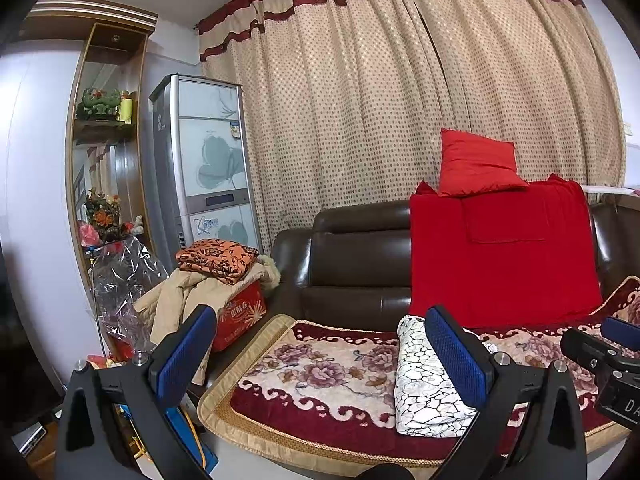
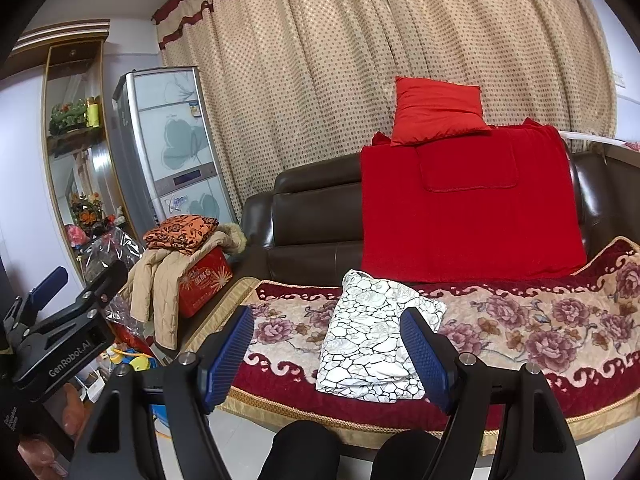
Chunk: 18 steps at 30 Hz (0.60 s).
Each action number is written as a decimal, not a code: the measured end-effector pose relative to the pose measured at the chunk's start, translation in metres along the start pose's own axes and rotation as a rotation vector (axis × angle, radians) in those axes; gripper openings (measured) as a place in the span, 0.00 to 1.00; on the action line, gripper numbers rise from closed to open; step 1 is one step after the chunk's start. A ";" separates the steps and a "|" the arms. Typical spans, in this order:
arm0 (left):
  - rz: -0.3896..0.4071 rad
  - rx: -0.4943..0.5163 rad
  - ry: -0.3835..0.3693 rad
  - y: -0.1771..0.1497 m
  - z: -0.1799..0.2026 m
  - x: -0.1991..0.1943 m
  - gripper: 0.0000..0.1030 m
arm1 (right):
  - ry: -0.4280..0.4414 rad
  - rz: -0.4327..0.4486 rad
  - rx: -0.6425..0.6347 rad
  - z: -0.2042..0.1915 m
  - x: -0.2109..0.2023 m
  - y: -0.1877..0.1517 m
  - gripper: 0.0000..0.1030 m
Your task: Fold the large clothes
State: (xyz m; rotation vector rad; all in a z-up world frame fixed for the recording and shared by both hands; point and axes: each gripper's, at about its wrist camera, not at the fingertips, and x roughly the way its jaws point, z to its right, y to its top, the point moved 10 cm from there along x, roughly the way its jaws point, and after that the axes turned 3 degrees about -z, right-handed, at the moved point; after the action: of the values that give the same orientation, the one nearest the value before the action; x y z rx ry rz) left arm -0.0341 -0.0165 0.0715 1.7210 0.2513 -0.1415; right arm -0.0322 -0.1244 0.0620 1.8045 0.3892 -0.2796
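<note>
A white garment with a black crackle print lies folded into a compact rectangle on the floral sofa cover. It also shows in the left wrist view, partly behind my left gripper's right finger. My left gripper is open and empty, held in front of the sofa's left part. My right gripper is open and empty, a little short of the folded garment, its fingers to either side of it in the view. The left gripper's body shows at the left edge of the right wrist view.
A brown leather sofa carries a red blanket and a red pillow on its back. To the left stand a red box with a beige coat and orange cloth, a tall air conditioner and a shelf. My knees are below.
</note>
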 end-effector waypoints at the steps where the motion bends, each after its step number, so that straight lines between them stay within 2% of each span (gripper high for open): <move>1: -0.001 0.000 0.000 0.000 -0.001 0.001 1.00 | 0.001 -0.003 -0.001 -0.001 0.000 -0.001 0.77; 18: -0.024 -0.011 -0.023 -0.005 -0.007 0.015 1.00 | -0.007 -0.033 -0.026 -0.010 0.016 -0.001 0.77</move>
State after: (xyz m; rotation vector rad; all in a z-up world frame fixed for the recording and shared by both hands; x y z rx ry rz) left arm -0.0208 -0.0072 0.0638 1.7045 0.2551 -0.1771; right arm -0.0179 -0.1128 0.0575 1.7730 0.4161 -0.3022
